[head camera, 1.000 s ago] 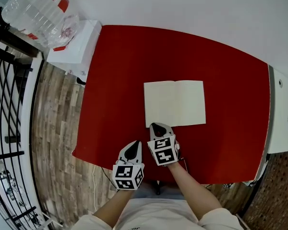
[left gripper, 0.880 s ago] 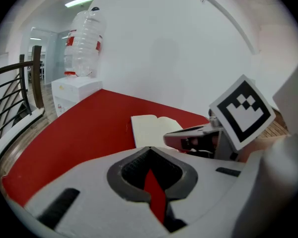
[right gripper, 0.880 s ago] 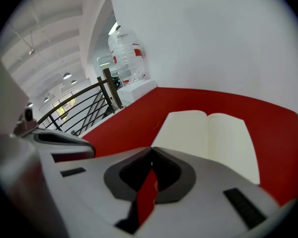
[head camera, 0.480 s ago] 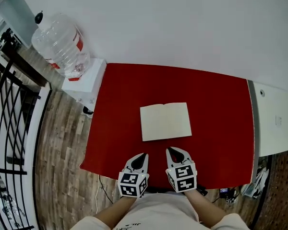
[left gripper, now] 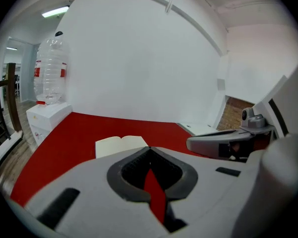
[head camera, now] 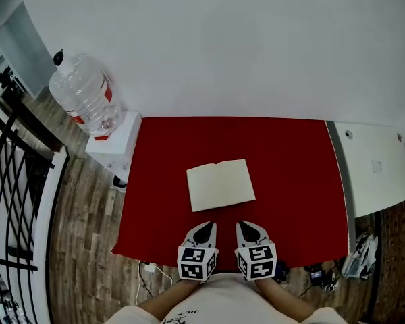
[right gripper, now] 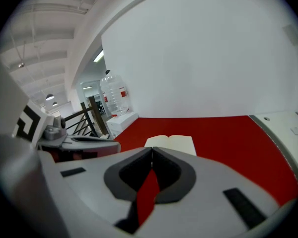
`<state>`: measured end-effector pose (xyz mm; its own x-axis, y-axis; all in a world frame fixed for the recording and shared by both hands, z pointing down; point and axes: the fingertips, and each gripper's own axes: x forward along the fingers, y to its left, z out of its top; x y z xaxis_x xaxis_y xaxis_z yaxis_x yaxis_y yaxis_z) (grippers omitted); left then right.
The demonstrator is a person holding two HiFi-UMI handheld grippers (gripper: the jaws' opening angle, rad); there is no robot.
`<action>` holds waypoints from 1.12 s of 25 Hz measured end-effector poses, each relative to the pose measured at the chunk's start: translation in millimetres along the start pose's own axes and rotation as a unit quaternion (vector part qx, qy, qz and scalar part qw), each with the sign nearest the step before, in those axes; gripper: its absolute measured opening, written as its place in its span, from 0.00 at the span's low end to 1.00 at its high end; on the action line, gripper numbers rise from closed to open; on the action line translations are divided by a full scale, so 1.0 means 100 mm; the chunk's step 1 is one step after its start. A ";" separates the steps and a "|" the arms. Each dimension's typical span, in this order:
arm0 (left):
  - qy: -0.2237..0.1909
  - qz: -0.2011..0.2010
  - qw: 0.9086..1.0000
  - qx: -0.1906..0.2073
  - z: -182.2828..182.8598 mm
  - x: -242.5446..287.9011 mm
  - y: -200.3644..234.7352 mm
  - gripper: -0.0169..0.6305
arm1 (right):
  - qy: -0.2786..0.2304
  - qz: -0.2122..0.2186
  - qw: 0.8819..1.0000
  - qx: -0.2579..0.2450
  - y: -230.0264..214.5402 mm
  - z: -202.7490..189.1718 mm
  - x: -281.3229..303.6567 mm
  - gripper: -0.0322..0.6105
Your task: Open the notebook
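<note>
far left: black railing [head camera: 13, 174] over a wood floor [head camera: 81, 235]. then a clear water bottle [head camera: 84, 93] standing on a white stand [head camera: 118, 144], just beside the left edge of the red desk [head camera: 297, 181]. mid-desk: notebook [head camera: 221, 184], already open, flat, pages up, touching neither gripper. near the front edge, left gripper [head camera: 204, 227], fingers together, nothing between them. just beside it, right gripper [head camera: 247, 225], fingers likewise pressed together, empty. both pointing toward the notebook, apart from it. far right: white cabinet [head camera: 374, 171] against the desk's edge.
</note>
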<state>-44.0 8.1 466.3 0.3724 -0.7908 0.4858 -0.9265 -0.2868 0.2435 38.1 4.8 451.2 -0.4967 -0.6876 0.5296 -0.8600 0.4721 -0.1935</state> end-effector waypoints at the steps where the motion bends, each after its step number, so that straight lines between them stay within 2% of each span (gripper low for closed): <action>1: 0.000 -0.002 1.000 0.000 -0.01 -0.01 -0.02 0.03 | -0.003 0.000 1.000 -0.001 0.00 0.02 -0.02 0.06; 10: -0.012 0.012 1.000 -0.002 0.02 -0.10 0.00 0.03 | -0.012 0.010 1.000 -0.023 0.07 0.05 -0.14 0.06; 28: -0.020 0.017 1.000 0.005 0.06 -0.15 0.00 0.03 | -0.004 0.020 1.000 -0.018 0.14 -0.01 -0.13 0.06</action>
<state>-49.9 17.2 453.8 0.3383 -0.8215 0.4590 -0.9392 -0.2646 0.2188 32.7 20.5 442.2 -0.5313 -0.6726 0.5151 -0.8350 0.5186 -0.1840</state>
